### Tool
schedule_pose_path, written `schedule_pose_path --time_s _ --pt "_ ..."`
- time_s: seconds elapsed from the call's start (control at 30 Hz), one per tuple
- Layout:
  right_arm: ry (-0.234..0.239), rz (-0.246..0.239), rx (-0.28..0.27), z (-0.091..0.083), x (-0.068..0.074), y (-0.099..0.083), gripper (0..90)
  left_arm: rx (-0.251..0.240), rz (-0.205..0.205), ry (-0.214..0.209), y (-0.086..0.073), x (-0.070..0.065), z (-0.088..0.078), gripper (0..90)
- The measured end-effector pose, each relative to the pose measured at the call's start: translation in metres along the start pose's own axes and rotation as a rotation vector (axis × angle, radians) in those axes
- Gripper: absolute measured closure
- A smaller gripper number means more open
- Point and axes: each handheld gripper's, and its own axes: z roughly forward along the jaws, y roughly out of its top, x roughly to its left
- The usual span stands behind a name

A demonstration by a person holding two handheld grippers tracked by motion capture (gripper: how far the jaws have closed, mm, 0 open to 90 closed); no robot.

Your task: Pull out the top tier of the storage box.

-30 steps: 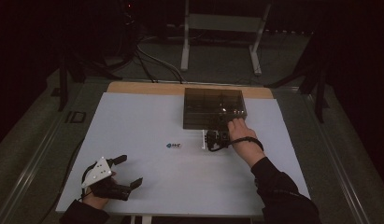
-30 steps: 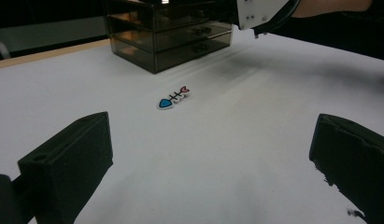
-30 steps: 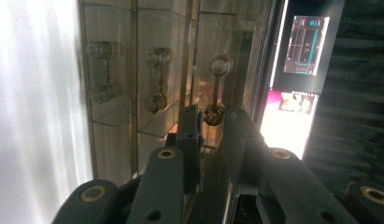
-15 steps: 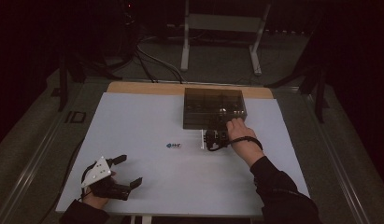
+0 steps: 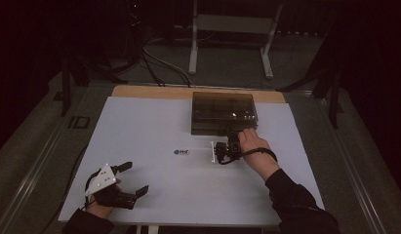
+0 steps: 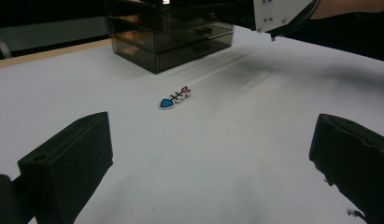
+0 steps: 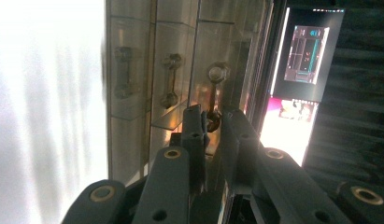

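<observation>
Smoky plastic drawer box (image 5: pixel 223 112) at the surface's (image 5: pixel 149 126) far edge, long side across, handles facing the person, right tool (image 5: pixel 230 145) clamped on a handle (image 7: pixel 213 95), left tool (image 5: pixel 132 180) open, resting apart.

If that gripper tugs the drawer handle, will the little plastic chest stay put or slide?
The chest looks like thin see-through plastic, so probably light. It sits on a smooth white table, so it may slide. The right gripper holds a top handle, so it might tip.
</observation>
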Motion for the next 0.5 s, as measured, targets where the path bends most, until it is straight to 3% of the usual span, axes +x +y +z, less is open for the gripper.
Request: schedule_pose_path --time_s 0.5 --pt "0.015 0.026 -0.001 -0.002 -0.0006 -0.0008 80.3 0.002 0.004 0.002 0.0002 -0.0004 -0.0002 0.8"
